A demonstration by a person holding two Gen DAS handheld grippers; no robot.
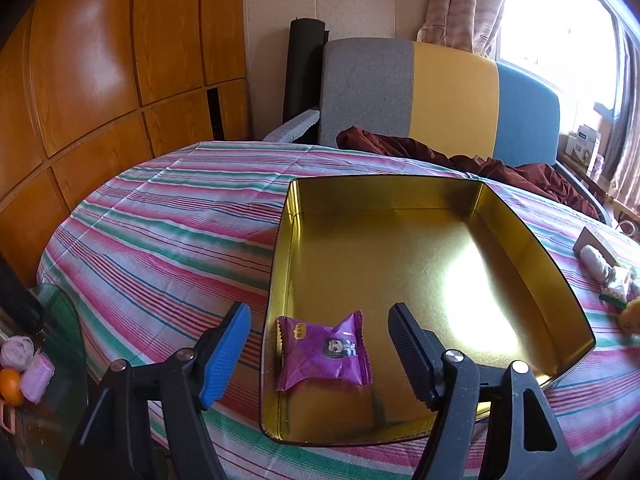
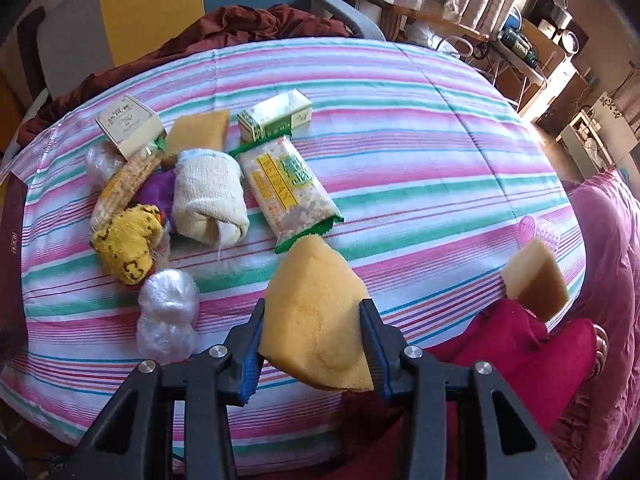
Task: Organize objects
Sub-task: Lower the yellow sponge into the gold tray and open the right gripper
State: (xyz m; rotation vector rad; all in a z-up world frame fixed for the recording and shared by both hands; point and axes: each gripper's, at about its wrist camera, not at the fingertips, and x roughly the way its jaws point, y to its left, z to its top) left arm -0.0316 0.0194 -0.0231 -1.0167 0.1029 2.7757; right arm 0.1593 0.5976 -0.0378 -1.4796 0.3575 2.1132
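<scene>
A purple snack packet (image 1: 324,354) lies flat in the near left corner of the gold tin tray (image 1: 516,240) on the striped tablecloth. My left gripper (image 1: 320,320) hangs over it, open, with its pads clear of the packet. In the right wrist view my right gripper (image 2: 312,312) is shut on a folded yellow sponge (image 2: 316,312), lifted off the cloth. Beyond it lies a pile: a green-edged snack bag (image 2: 290,184), a rolled white cloth (image 2: 210,196), a yellow knitted toy (image 2: 126,244), a clear plastic bundle (image 2: 168,318), two small boxes (image 2: 128,124) and another sponge (image 2: 200,132).
A two-tone sponge (image 2: 536,284) sits at the table's right edge beside a red cushion (image 2: 520,344). A grey, yellow and blue chair (image 1: 440,96) with a dark red cloth (image 1: 460,160) stands behind the table. A green glass side table (image 1: 56,320) with small items is at the left.
</scene>
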